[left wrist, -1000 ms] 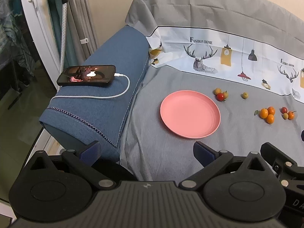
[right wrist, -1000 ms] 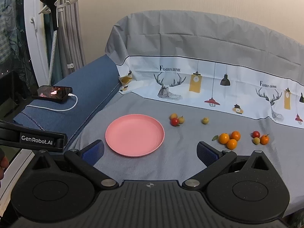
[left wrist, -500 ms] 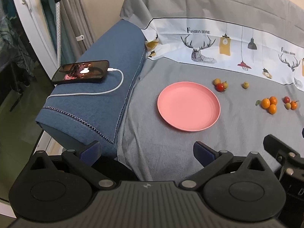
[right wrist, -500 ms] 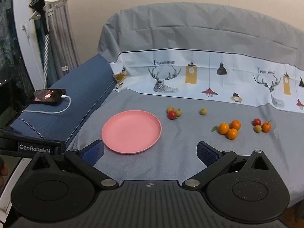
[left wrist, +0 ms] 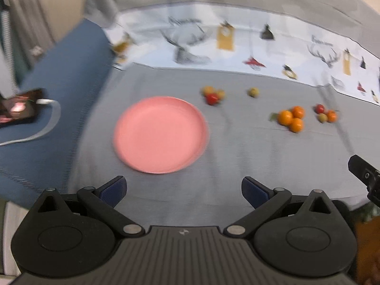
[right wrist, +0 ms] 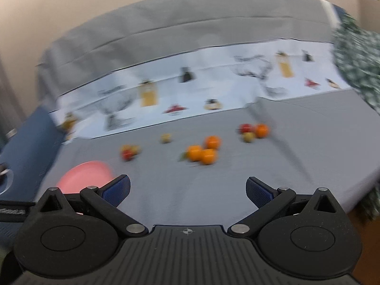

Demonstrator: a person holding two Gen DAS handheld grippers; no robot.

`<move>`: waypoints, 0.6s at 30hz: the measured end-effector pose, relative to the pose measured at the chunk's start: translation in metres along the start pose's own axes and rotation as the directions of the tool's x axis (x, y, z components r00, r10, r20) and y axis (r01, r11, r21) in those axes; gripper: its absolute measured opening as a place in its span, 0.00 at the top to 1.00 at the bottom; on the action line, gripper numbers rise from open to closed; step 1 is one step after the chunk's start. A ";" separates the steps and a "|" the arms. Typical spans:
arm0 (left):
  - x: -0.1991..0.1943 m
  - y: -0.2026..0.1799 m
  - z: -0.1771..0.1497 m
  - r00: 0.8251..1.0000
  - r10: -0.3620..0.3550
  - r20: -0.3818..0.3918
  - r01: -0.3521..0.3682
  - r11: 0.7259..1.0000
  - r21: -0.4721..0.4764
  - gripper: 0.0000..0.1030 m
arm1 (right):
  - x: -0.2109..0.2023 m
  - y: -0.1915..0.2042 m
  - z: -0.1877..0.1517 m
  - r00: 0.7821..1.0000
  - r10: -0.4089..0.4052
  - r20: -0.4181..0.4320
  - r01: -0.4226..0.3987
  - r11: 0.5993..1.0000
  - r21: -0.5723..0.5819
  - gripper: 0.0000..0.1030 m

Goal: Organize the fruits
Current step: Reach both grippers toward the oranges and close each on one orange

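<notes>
Ahead of the left tool, on the grey sofa cover, lies the pink plate, bare, just beyond the gap between the blue pads. Past the plate's far right edge sits a small cluster with a red fruit in front, and a lone yellowish fruit lies to the right of that. Further right are three oranges touching one another, then a trio of red, greenish and orange fruit close together. All fruit rests on the cover, apart from the plate. The left tool's fingers are spread wide and hold nothing.

From the right tool, also spread wide and empty, the three oranges lie straight ahead, the trio ahead to the right, the lone fruit and the red-fruit cluster ahead to the left. The plate shows at the near left, partly hidden behind the left pad.

Left of the left tool, a phone with a white cable lies on the blue armrest. Both views are blurred.
</notes>
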State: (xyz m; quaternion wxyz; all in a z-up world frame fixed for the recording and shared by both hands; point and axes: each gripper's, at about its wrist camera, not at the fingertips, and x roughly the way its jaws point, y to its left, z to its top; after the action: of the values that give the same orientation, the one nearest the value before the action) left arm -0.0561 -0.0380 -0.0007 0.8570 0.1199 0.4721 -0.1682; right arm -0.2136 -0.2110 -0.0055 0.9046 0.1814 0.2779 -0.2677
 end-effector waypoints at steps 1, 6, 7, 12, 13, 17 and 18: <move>0.009 -0.008 0.006 0.999 -0.034 -0.012 0.034 0.999 -0.006 0.00 | 0.008 -0.011 0.002 1.000 -0.017 0.003 0.017 1.000 0.020 0.00; 0.056 -0.045 0.037 0.998 -0.065 -0.027 0.065 0.998 -0.002 0.00 | 0.055 -0.051 0.009 0.993 -0.117 -0.010 0.117 0.992 0.043 0.00; 0.067 -0.053 0.045 0.997 -0.068 -0.026 0.068 0.998 0.005 0.00 | 0.068 -0.059 0.011 0.991 -0.133 -0.015 0.134 0.990 0.046 0.00; 0.130 -0.105 0.083 0.994 -0.089 -0.070 0.095 0.992 0.081 0.00 | 0.136 -0.104 0.029 0.982 -0.188 -0.034 0.190 0.979 0.069 0.01; 0.144 -0.116 0.090 0.993 -0.089 -0.072 0.096 0.990 0.102 0.00 | 0.148 -0.113 0.034 0.980 -0.195 -0.029 0.196 0.978 0.074 0.01; 0.201 -0.155 0.116 0.985 -0.119 -0.123 0.135 0.982 0.130 0.00 | 0.211 -0.140 0.052 0.983 -0.170 -0.068 0.176 0.980 0.097 0.01; 0.213 -0.161 0.120 0.983 -0.122 -0.138 0.139 0.983 0.123 0.00 | 0.226 -0.146 0.055 0.984 -0.154 -0.087 0.163 0.981 0.108 0.01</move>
State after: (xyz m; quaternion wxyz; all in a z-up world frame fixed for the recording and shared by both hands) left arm 0.0775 -0.2660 -0.1261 0.8017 0.1559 0.5214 -0.2470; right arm -0.1173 -0.4393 -0.1245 0.8569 0.2206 0.3109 -0.3471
